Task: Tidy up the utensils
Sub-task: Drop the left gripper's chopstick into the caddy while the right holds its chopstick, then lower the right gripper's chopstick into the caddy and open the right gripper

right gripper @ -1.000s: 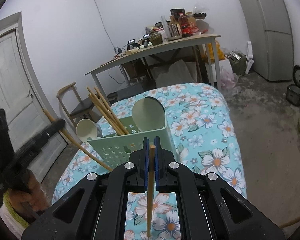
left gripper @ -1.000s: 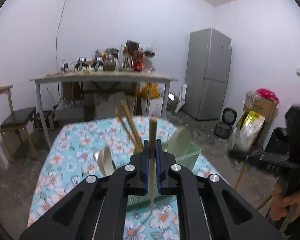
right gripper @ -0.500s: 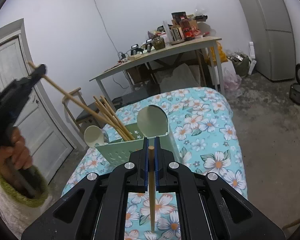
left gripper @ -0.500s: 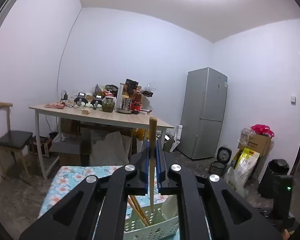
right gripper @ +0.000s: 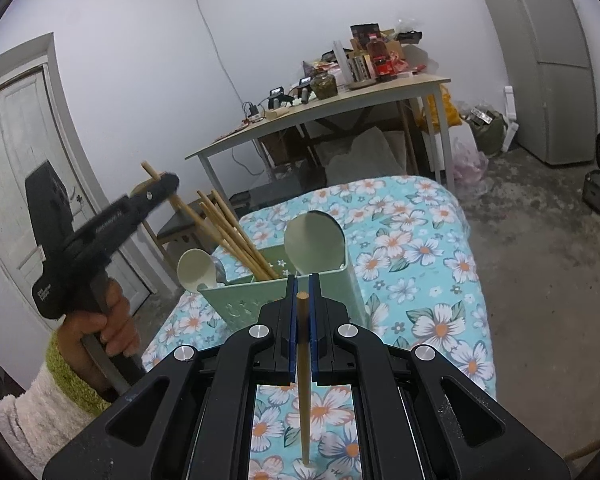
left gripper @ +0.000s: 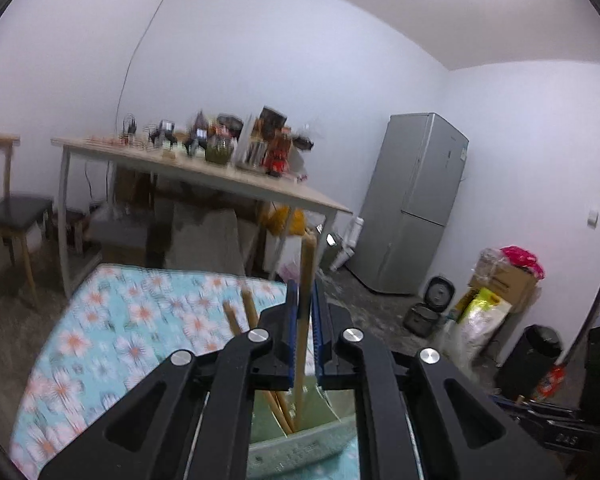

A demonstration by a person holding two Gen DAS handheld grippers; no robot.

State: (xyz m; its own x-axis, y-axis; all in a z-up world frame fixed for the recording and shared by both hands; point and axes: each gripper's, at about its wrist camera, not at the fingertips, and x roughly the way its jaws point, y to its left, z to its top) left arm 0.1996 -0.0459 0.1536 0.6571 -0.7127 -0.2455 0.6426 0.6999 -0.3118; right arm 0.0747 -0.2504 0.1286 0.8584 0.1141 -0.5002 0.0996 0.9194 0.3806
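A pale green utensil basket (right gripper: 284, 300) stands on the floral tablecloth (right gripper: 420, 248). It holds several wooden chopsticks (right gripper: 236, 236) and two pale spoons (right gripper: 314, 242). My left gripper (left gripper: 305, 316) is shut on a wooden chopstick (left gripper: 303, 320) whose lower end reaches into the basket (left gripper: 300, 446). From the right wrist view the left gripper (right gripper: 160, 186) is up and left of the basket. My right gripper (right gripper: 302, 312) is shut on another chopstick (right gripper: 305, 380), held upright just in front of the basket.
A cluttered wooden table (right gripper: 332, 100) stands beyond the floral table. A chair (left gripper: 8, 220) is at the left, a grey fridge (left gripper: 416, 204) at the right. Bags, boxes and a rice cooker (left gripper: 432, 312) lie on the floor.
My left gripper has come down over the basket, and its chopstick's lower end has gone in among the others. My right gripper has barely moved.
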